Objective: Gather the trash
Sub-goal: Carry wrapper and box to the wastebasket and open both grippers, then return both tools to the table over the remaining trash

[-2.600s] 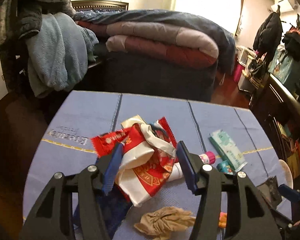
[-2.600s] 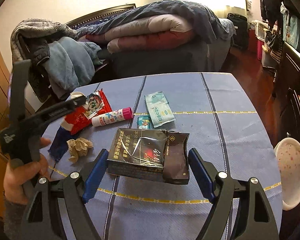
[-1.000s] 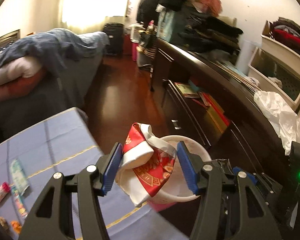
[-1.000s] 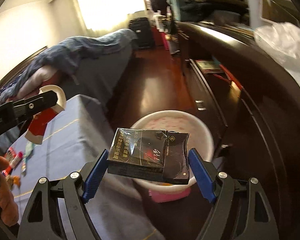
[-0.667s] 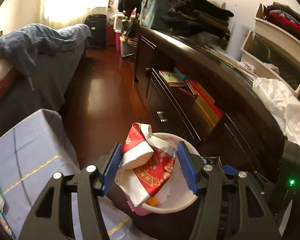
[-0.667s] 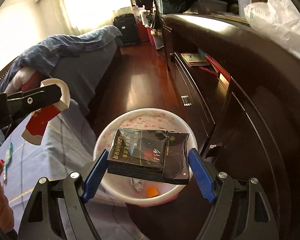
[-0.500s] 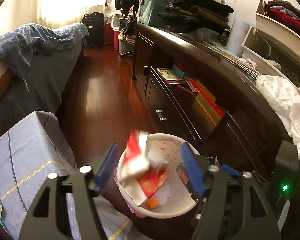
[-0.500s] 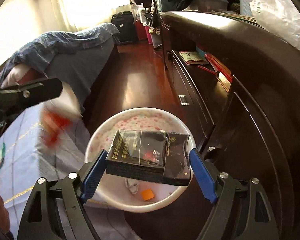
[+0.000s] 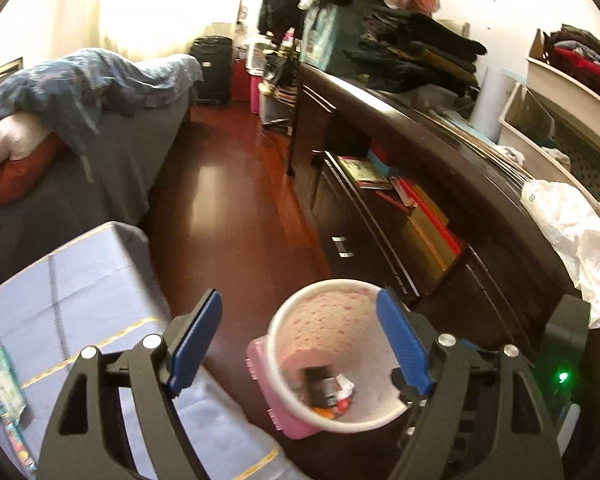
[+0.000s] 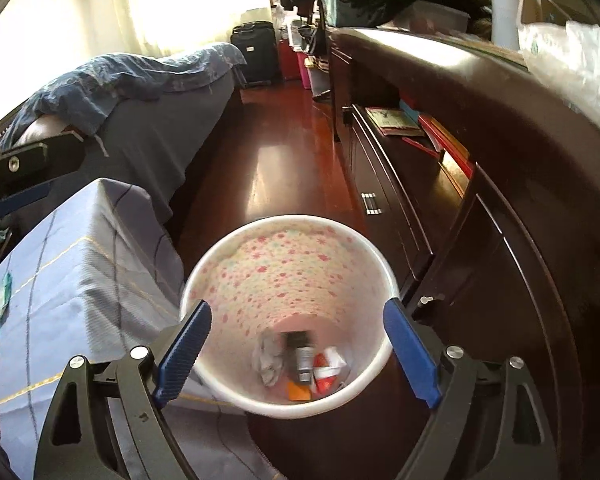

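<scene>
Left gripper (image 9: 297,344) spread wide, nothing between the blue pads (image 9: 193,338), poised above the bin's left rim beside the counter's corner. Right gripper (image 10: 297,350) likewise apart and empty, hanging directly over the bin (image 10: 287,408), its mouth framed between the two pads (image 10: 410,350). White bin with a pink flower pattern inside, standing on the dark wood floor (image 10: 275,168) between the blue-clothed counter (image 10: 79,280) and a dark dresser (image 10: 500,220); pink base (image 9: 275,412) visible under it from the left view. At the bottom of the bin: a dark cigarette pack (image 10: 302,354), a red-and-white wrapper (image 10: 328,366), a crumpled pale tissue (image 10: 267,360), an orange scrap (image 10: 297,392). Same heap seen from the left camera, dark pack (image 9: 320,386) uppermost there, details blurred. Still on the counter near its far edge: a green-and-white packet (image 9: 5,384) and a thin tube (image 9: 17,440), well apart from the bin. Bed (image 9: 79,152) with a blue quilt behind the counter.
</scene>
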Demonstrator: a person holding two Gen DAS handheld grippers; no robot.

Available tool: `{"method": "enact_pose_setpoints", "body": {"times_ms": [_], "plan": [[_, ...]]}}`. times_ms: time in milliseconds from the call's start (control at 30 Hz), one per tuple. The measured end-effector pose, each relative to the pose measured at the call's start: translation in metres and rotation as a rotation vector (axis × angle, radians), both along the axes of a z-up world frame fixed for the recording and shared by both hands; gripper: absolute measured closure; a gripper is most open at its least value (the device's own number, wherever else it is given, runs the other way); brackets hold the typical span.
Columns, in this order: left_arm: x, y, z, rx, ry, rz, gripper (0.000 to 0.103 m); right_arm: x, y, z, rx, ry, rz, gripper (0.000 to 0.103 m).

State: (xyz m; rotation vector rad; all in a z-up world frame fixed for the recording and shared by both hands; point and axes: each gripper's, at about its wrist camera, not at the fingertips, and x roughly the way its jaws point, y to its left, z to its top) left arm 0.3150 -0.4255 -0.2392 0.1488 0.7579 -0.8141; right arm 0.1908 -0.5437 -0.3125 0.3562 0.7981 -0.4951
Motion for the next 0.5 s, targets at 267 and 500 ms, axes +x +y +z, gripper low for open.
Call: {"method": "enact_pose_setpoints", "body": {"times_ms": [267, 500], "plan": [[-0.004, 0.082, 0.021, 0.033, -0.081, 0.194, 0.015, 0.003, 0.053, 0.029, 0.014, -0.023, 0.122, 0.011], [-0.002, 0.183, 0.021, 0.118, -0.116, 0.443, 0.006, 0.023, 0.141, 0.046, 0.012, -0.042, 0.34, 0.009]]}}
